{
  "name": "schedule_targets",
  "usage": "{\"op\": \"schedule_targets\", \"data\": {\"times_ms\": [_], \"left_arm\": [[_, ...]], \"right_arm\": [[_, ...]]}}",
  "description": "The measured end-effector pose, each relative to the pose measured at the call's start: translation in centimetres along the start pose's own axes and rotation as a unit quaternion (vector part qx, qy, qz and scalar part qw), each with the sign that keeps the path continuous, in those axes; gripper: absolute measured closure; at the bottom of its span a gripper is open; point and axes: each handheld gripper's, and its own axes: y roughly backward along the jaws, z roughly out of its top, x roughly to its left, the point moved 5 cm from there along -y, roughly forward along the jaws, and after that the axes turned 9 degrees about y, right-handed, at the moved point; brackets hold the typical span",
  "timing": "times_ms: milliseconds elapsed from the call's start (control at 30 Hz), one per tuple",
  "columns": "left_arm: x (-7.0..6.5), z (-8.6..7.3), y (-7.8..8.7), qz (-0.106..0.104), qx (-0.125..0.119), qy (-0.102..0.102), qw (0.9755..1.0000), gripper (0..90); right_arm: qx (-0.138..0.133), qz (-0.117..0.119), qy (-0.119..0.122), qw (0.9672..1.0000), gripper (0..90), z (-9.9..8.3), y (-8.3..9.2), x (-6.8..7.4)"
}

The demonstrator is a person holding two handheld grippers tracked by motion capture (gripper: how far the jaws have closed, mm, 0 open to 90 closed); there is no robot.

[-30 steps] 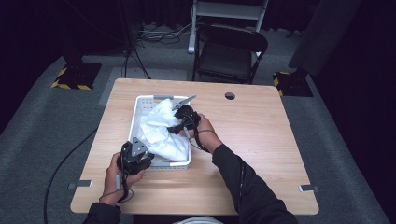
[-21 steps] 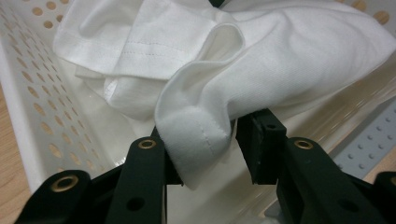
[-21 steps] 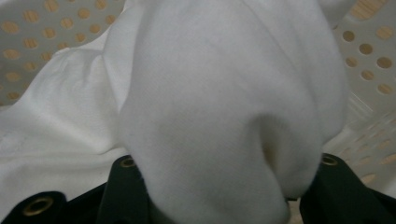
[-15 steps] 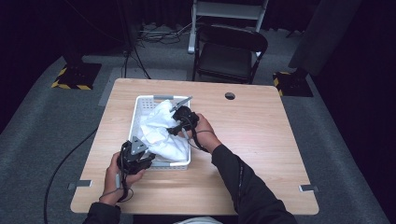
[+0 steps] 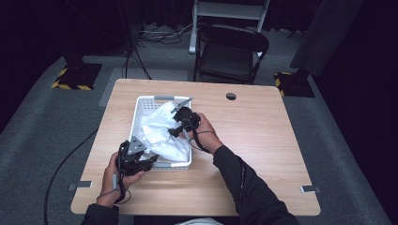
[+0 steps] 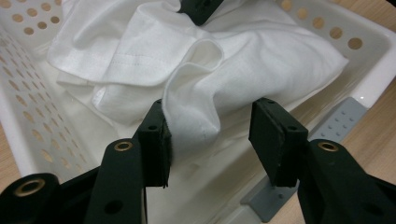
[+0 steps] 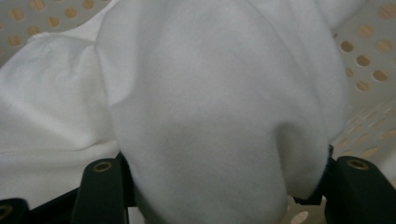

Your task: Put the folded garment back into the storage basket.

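Seen from the high view, light falls from above onto the worktop (image 5: 263, 140), which is evenly bright, while the floor (image 5: 42, 117) around it dims toward the frame edges and the background at 12 o'clock and 3 o'clock sinks into near black. Shadows on the wood are short and soft. The picture is slightly soft overall, with no strong glare.

In the left gripper view the white cloth (image 6: 196, 65) is bright but keeps its folds and stitching; the basket (image 6: 28, 112) wall is sharp, and the black jaws at 6 o'clock show little surface detail.

In the right gripper view the cloth (image 7: 210, 116) is greyer, softly shaded, and blurred toward 6 o'clock.
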Motion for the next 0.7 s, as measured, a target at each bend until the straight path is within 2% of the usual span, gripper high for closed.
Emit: {"op": "schedule_targets", "data": {"times_ms": [200,467,700], "left_arm": [[-0.5,0.3,0.3,-0.011,-0.006,-0.002,0.9999,47.0],[-1.1,0.5,0.4,-0.016,-0.008,-0.005,0.9998,40.0],[-1.5,0.6,0.4,-0.022,-0.01,-0.003,0.9997,35.3]], "right_arm": [[0.001,0.004,0.002,1.0,33.5,-0.1,0.0,0.1],[-0.001,0.0,0.005,1.0,29.1,-0.2,0.2,0.1],[-0.005,0.0,0.005,1.0,28.1,-0.1,0.3,0.1]]}}
